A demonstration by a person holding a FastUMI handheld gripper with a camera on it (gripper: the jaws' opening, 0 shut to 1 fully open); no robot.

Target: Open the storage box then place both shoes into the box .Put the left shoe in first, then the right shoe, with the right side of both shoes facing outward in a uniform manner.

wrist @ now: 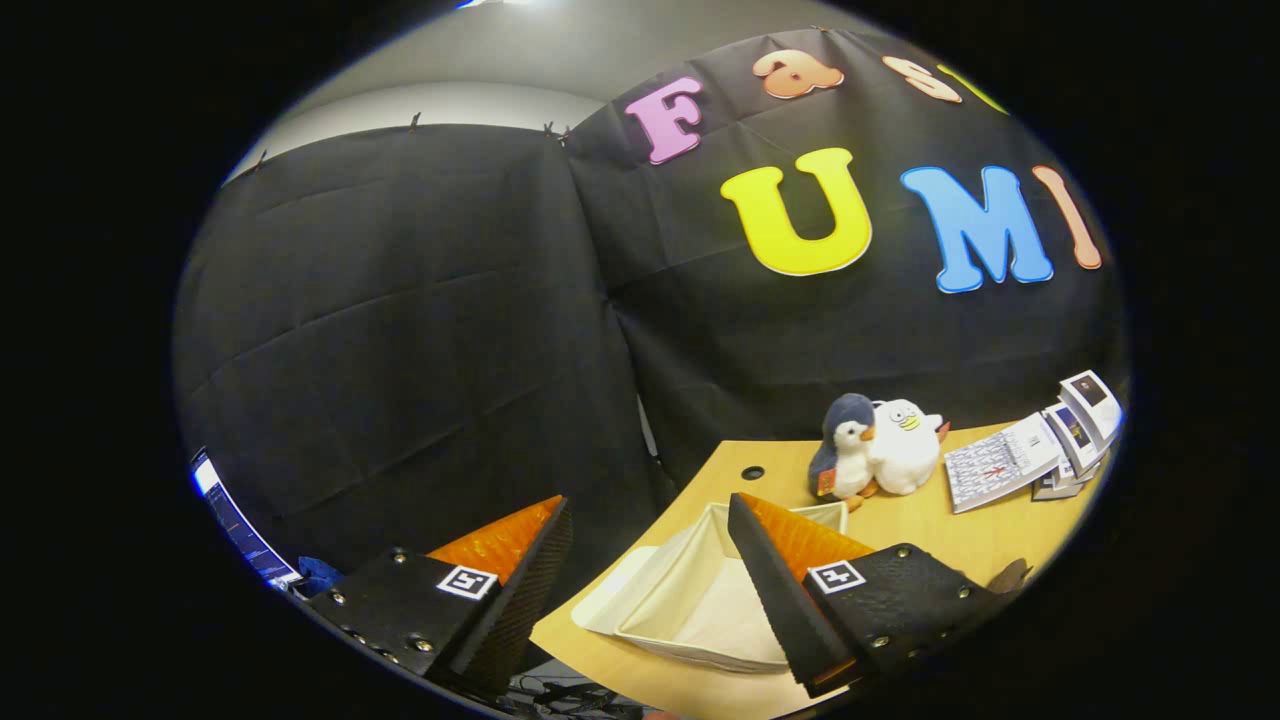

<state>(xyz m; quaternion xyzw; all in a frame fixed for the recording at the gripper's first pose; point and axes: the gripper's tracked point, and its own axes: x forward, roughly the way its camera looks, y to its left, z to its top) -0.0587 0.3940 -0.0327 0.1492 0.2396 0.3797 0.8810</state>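
My gripper [650, 520] is open, its two fingers wide apart with nothing between them, held tilted above the left end of the wooden table [930, 545]. A cream-white storage box [690, 600] lies on the table just below and between the fingers; its top looks open, with pale inner walls showing. The right finger [775, 580] covers the box's right part. The left finger [525, 570] hangs past the table's left edge, in front of the black cloth wall.
Two plush penguins [875, 450], one grey and one white, stand at the table's back beyond the box. A calendar card [1000, 465] and small booklets [1080, 425] lie to their right. A round cable hole [752, 472] sits near the back edge. A screen [235, 520] glows far left.
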